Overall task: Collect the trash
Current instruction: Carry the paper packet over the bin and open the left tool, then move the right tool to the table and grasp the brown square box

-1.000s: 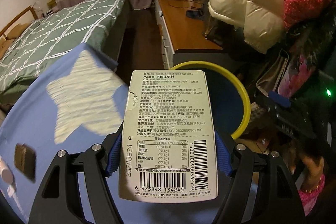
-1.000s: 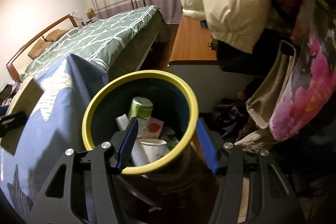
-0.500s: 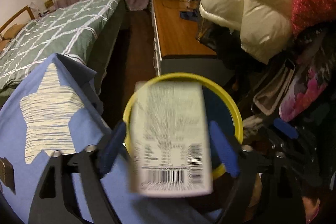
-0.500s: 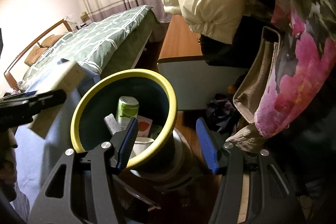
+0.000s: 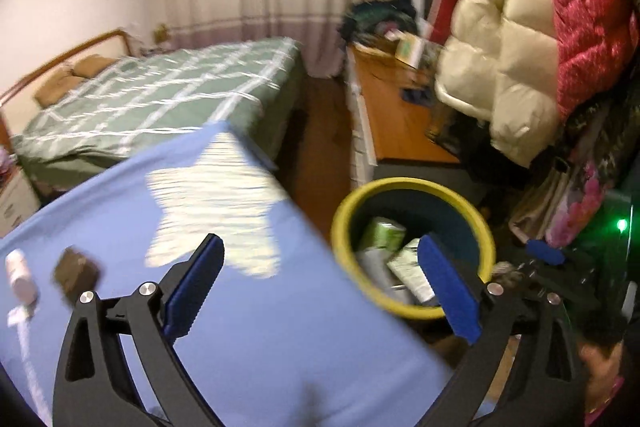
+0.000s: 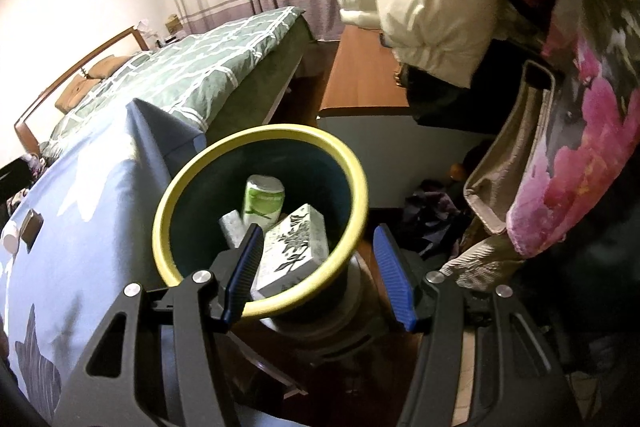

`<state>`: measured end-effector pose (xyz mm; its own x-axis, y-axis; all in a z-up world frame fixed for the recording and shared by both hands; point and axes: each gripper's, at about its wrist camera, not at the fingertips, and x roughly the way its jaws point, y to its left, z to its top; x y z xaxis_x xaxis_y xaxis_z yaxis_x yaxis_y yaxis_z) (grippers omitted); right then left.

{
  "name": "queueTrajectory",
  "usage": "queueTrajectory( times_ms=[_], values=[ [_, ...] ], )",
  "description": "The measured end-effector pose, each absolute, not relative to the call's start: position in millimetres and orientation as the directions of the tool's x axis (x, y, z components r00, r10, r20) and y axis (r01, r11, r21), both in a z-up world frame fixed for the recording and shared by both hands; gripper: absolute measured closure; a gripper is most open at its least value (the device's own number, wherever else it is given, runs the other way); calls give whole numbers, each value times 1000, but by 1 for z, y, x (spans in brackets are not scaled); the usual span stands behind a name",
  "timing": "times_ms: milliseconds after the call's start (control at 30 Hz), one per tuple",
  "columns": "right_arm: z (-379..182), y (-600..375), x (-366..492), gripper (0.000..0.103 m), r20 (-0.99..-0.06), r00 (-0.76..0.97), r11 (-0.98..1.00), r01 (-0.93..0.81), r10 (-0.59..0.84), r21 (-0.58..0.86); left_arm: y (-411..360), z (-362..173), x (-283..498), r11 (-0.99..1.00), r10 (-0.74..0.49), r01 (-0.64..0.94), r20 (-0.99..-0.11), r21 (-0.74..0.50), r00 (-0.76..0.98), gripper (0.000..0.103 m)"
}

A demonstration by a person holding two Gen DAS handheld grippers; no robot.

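The yellow-rimmed dark bin [image 6: 260, 143] stands beside the blue star-print cloth [image 5: 248, 331]. In it lie a white printed box [image 6: 292, 251], a green can [image 6: 264, 199] and a white roll. The left wrist view shows the same bin [image 5: 412, 185] with the box [image 5: 412, 267] inside. My left gripper [image 5: 320, 287] hangs over the cloth's edge, left of the bin; its jaws are opening wide and nothing is between them. My right gripper [image 6: 320, 279] is half open over the bin's near rim, one finger inside and one outside, neither pad pressing.
A small brown block [image 5: 76, 271] and a white bottle [image 5: 20, 275] lie on the cloth at the left. Behind are a green checked bed [image 5: 160, 99] and a wooden desk [image 5: 396, 115]. Hanging coats [image 5: 520, 47] and bags [image 6: 512, 163] crowd the right.
My left gripper opened and let the box go; the box now lies in the bin. That gripper then swung left, off the bin and over the cloth. The right gripper hardly moved.
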<state>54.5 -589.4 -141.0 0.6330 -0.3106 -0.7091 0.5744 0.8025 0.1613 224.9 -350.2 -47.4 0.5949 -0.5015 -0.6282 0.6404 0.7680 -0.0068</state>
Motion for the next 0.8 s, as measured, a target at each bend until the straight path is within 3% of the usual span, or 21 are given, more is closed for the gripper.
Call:
queueTrajectory(
  times_ms=[433, 633, 800],
  values=[
    [-118, -528, 92, 44, -693, 654, 872, 484, -302, 76, -104, -42, 223, 977, -146, 203, -505, 61, 851, 5],
    [-108, -486, 127, 44, -698, 674, 920, 388, -241, 57, -5, -59, 233, 999, 7, 18, -503, 44, 864, 5],
    [-97, -437, 170, 44, -705, 695, 966, 253, -141, 56, 43, -79, 239, 998, 58, -47, -530, 35, 846, 5]
  ],
)
